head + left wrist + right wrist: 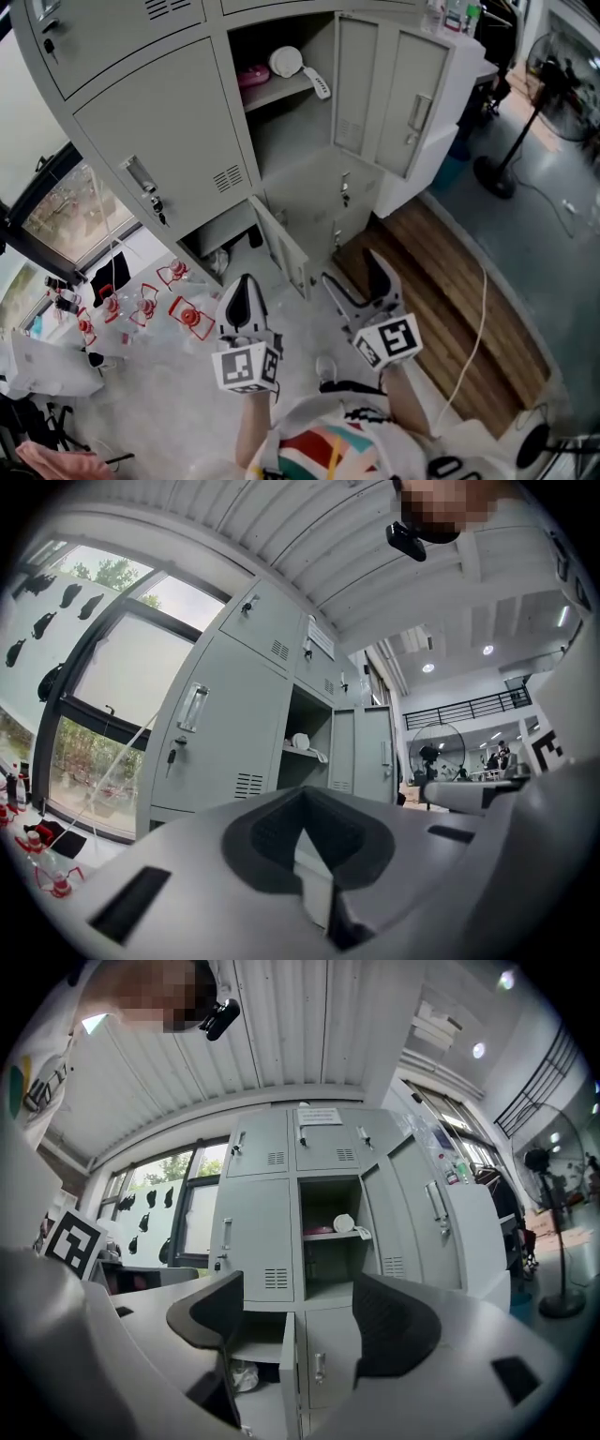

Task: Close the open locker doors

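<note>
On the shelf (277, 92) of the open middle locker (298, 141), a bowl (253, 75) left of a scoop (298, 66); right of it, the upper door (412, 94) swung out. Below, a lower door (281, 246) ajar, just beyond the left gripper (246, 284) and right gripper (353, 272). Far right, a fan (495, 176).

Pale grey floor (187, 412) is seen by the window (66, 202), w/ a strip of wood planks (450, 291) at right & dark floor (562, 262) beyond. A white cable (484, 309) is laid across the planks. A standing fan (495, 176) is set on the dark floor. The ceiling (281, 1035) is ribbed white; round lights (478, 1050) are lit. Daylight is let in thru the window.
</note>
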The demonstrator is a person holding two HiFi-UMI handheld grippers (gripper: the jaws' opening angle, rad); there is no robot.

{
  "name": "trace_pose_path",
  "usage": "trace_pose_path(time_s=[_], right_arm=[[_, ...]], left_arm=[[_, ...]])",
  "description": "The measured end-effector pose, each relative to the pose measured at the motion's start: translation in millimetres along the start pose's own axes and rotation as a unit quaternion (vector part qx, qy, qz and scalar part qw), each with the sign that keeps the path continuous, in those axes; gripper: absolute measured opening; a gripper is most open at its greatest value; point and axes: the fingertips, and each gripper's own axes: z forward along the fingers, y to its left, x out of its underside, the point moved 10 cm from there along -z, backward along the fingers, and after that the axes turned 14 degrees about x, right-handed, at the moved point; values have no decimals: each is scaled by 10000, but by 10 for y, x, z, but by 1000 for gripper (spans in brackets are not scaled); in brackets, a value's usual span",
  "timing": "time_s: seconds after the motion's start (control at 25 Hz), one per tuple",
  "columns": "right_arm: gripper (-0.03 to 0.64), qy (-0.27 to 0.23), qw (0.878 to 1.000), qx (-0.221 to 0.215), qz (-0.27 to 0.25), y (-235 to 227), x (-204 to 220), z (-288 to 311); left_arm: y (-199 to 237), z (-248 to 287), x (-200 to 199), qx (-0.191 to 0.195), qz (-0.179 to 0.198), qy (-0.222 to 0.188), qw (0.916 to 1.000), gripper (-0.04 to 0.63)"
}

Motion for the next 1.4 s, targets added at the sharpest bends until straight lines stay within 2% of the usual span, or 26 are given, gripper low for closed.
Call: trace_pose_path(time_s=[0.12, 0.32, 0.48, 0.84, 1.0, 1.24, 1.4], right_arm=[[336, -56, 10000, -50, 33, -112, 16, 237], [336, -176, 9995, -239, 60, -160, 10, 477], [336, -209, 9988, -404, -168, -100, -15, 510], [336, -58, 9999, -138, -81, -64, 156, 707], [336, -87, 9999, -19, 123, 16, 215, 712], [336, 124, 9992, -381, 25, 26, 348, 729], [336, 321, 9960, -834, -94, 7, 471, 717]], left_arm=[[52, 185, 2, -122, -23, 36, 9999, 6], [147, 325, 29, -262, -1, -128, 9996, 6], [216, 406, -47, -348, 6, -241, 9991, 6], [324, 465, -33, -254, 156, -20, 9996, 6], [445, 411, -16, -242, 193, 75, 9995, 6], [521, 323, 0, -319, 189, 84, 9993, 6], [509, 282, 53, -387, 139, 107, 9991, 6]])
